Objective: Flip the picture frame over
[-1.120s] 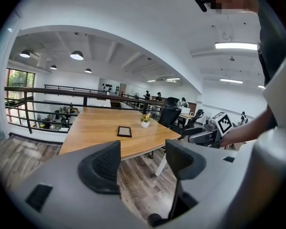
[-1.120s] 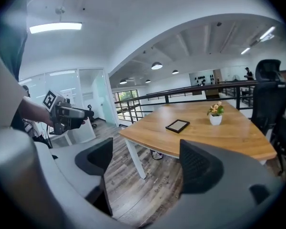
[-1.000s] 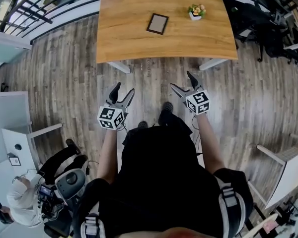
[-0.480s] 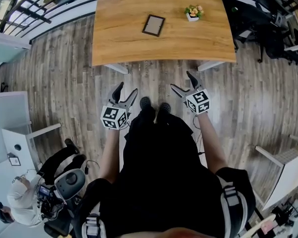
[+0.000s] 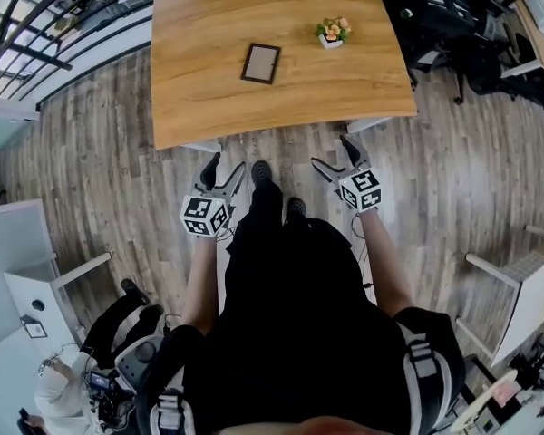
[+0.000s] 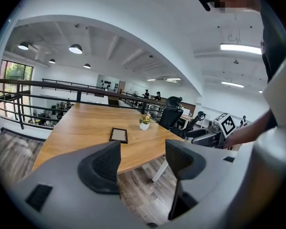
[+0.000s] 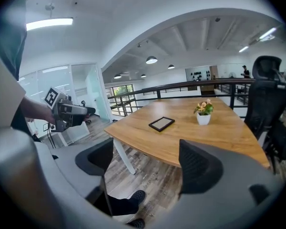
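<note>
picture frame (image 5: 261,63) flat on table (image 5: 208,107), left of flower pot (image 5: 332,33), long axis near-to-far | left gripper (image 5: 225,163) jaws wide apart, empty | right gripper (image 5: 331,150) likewise | frame well apart, far ahead between both, slightly nearer left

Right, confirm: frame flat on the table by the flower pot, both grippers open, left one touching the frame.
Not touching: the head view shows the left gripper over the floor, short of the table and the frame. The rest stands: frame flat by the flower pot, right gripper open too.
</note>
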`<action>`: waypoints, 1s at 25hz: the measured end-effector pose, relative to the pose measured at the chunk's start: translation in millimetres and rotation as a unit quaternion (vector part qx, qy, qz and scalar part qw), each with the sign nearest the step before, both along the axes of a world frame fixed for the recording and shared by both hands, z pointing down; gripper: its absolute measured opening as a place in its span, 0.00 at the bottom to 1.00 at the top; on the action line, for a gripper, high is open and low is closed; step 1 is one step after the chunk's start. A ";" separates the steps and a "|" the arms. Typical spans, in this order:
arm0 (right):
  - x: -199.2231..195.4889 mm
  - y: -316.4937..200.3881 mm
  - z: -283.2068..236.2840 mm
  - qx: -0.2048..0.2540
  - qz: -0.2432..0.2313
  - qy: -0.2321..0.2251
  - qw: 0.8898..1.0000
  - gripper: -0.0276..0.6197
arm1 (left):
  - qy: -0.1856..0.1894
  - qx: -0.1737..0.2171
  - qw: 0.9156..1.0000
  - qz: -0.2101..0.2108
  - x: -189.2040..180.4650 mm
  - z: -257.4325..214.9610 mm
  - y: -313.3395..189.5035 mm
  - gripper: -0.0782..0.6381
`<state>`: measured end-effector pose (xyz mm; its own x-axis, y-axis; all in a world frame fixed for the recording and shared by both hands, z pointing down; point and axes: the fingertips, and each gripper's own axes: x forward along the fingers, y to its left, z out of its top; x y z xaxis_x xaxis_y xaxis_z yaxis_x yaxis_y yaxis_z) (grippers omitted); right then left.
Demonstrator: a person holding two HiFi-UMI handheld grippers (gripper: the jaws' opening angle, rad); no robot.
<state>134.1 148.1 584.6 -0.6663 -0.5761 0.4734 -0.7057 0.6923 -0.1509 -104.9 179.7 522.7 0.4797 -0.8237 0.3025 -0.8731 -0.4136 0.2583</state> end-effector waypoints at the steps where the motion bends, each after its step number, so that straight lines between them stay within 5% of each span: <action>1: -0.7 -5.6 0.5 -0.002 0.005 0.001 1.000 0.71 | 0.001 0.000 1.000 0.006 -0.1 0.0 -8.7 0.53; 15: -60.1 -99.7 -16.1 0.016 0.048 0.016 0.999 0.68 | 0.018 0.000 0.998 0.064 -40.6 -3.1 -138.2 0.53; 25: -77.1 -130.2 -4.6 0.002 0.097 0.006 0.995 0.68 | 0.006 -0.013 0.994 0.108 -54.9 5.6 -186.5 0.53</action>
